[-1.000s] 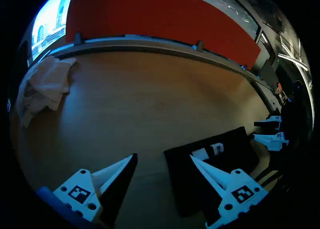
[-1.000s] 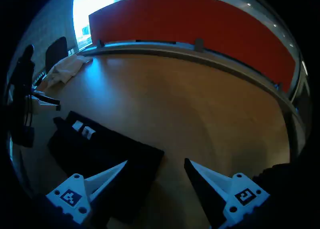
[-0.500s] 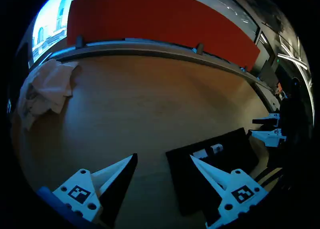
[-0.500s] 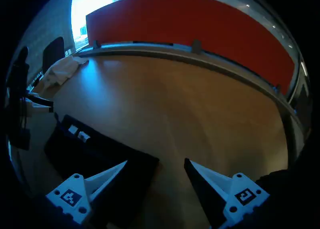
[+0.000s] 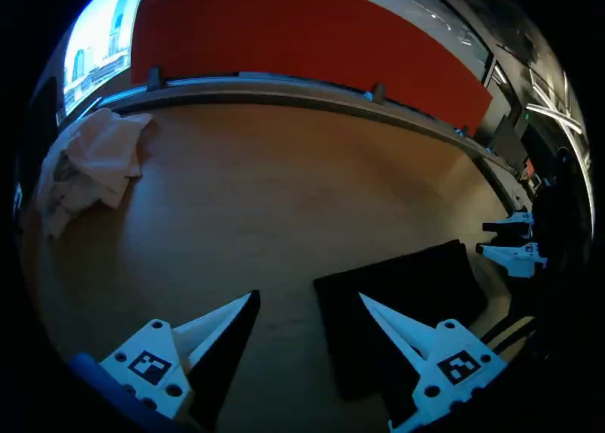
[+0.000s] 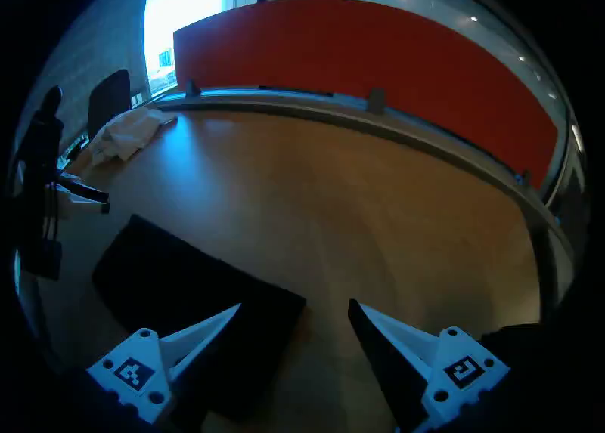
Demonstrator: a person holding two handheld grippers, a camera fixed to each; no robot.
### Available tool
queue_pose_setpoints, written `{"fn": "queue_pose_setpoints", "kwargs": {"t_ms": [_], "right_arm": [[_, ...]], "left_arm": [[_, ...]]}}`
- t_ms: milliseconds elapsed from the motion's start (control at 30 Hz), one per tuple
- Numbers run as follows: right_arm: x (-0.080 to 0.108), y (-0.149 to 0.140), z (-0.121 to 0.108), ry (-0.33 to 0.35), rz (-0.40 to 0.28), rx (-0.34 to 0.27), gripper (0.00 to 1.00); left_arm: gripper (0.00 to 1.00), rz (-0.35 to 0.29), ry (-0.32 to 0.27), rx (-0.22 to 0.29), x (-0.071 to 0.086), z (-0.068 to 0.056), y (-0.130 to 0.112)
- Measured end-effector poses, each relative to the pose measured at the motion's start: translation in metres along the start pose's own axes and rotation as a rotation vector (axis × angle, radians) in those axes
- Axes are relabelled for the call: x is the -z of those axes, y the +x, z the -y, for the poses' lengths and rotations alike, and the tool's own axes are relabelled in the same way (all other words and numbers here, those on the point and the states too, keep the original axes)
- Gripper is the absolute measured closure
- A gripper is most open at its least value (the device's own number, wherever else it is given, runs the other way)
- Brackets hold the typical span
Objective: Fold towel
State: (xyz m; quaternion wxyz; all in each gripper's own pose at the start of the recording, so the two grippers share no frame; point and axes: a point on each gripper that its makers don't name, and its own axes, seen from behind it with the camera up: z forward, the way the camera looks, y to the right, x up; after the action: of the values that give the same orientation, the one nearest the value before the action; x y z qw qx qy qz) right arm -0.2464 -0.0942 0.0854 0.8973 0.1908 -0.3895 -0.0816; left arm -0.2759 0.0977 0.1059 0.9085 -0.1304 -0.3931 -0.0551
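Now, dark towel [image 5: 408, 289]: lying flat on the wooden table [image 5: 249, 191] as a tidy rectangle, stretching between the two grippers.
Left gripper [image 5: 306, 297]: hovering low at one end of the towel, jaws spread wide and gripping nothing (its right finger is reaching over the cloth's near corner; whether it is touching, I cannot tell).
Right gripper [image 6: 295, 304]: hanging at the opposite end, jaws likewise wide apart and empty, its left finger crossing over the cloth's edge.
Why the pairing: one tool at each end is giving a hold on both sides, so a fold can come over evenly, I judge.
White cloth [image 5: 91, 161]: lying crumpled at the far corner by the red partition [image 5: 302, 47], well apart from the towel, seemingly parked out of the way.
Step in hand: lining up for a grasp, by my reading; no edge is being lifted yet.
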Motion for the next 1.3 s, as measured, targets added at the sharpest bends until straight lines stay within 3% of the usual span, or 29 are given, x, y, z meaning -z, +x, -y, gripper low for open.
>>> {"fn": "queue_pose_setpoints", "kwargs": {"t_ms": [533,800,1300], "right_arm": [[0.038,-0.031,0.019,0.024,0.0,-0.005,0.0],[0.047,-0.04,0.023,0.039,0.001,0.0,0.0],[0.056,-0.063,0.045,0.148,0.03,0.128,0.0]], "left_arm": [[0.14,0.008,0.021,0.0,0.03,-0.003,-0.031],[0.14,0.004,0.046,-0.006,0.047,-0.003,-0.048],[0.14,-0.033,0.167,0.02,0.097,0.022,-0.081]]}}
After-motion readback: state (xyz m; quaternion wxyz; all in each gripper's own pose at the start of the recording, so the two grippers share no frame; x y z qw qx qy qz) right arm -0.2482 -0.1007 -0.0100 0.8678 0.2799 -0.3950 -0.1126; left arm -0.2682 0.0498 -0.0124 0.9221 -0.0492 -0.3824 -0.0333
